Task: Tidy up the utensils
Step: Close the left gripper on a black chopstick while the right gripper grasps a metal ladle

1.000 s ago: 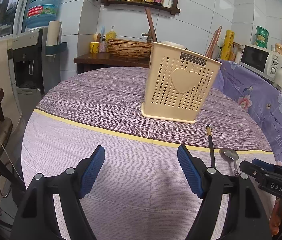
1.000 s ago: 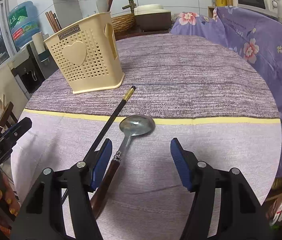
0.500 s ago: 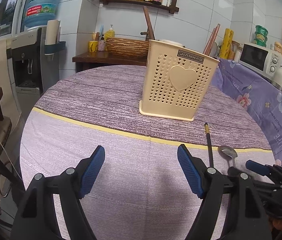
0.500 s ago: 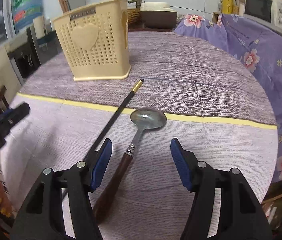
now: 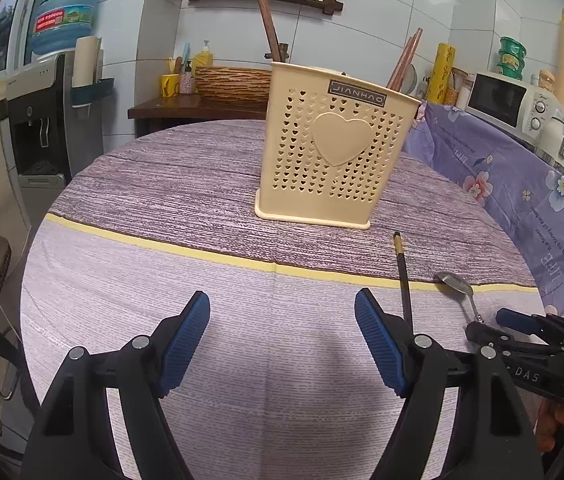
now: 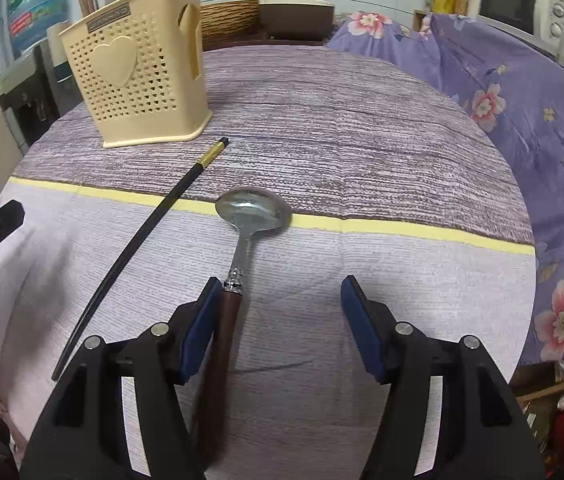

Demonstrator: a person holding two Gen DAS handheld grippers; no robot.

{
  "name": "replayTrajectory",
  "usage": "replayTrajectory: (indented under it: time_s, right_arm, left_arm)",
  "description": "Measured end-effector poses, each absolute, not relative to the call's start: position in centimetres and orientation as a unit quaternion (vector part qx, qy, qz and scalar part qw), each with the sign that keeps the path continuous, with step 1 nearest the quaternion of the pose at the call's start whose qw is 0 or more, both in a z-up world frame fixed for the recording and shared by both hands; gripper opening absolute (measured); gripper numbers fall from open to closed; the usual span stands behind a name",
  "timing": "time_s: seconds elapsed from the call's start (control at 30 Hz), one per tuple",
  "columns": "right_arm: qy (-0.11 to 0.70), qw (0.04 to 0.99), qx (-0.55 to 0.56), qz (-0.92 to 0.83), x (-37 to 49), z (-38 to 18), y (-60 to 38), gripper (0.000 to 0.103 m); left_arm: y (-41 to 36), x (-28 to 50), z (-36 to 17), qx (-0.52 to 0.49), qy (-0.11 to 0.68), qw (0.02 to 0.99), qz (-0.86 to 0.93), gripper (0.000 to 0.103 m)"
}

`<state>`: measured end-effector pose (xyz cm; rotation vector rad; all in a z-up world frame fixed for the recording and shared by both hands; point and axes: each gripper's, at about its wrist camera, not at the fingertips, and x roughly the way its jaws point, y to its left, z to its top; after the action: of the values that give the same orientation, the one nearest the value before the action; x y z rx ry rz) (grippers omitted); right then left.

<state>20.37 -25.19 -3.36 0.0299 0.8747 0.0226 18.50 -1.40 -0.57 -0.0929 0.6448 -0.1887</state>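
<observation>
At the centre of the right wrist frame, a metal spoon [image 6: 241, 240] with a smooth brown wooden handle lies on the ribbed lilac tabletop [image 6: 362, 280], its handle touching the left blue pad of the spread-apart right fingers [image 6: 197, 328]. A slim black chopstick [image 6: 141, 240] lies left of it. The perforated cream plastic holder [image 5: 334, 152] stands upper centre in the left view, beyond the parted, empty left fingers [image 5: 185, 336].

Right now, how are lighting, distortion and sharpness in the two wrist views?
Left wrist view: even light, strong fisheye bending, utensil holder sharp. Right wrist view: glare on the spoon bowl, soft shadow under the chopstick, corners vignetted black, background shelves slightly soft.
</observation>
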Motion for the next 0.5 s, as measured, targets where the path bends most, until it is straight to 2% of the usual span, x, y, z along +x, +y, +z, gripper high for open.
replayTrajectory:
  time_s: [0.07, 0.13, 0.5]
  right_arm:
    - [0.419, 0.907, 0.026, 0.034, 20.5, -3.1, -25.2, 0.061]
    - [0.426, 0.903, 0.036, 0.047, 21.2, -3.2, -24.9, 0.068]
    - [0.471, 0.882, 0.011, 0.012, 26.3, -3.0, -23.7, 0.067]
  left_arm:
    - [-1.6, 18.6, -0.6, -0.044, 0.317, 0.942, -0.097, 0.074]
    - [-1.9, 18.7, -0.5, -0.043, 0.32, 0.941, -0.101, 0.074]
    - [-2.2, 18.7, -0.6, -0.037, 0.322, 0.94, -0.103, 0.074]
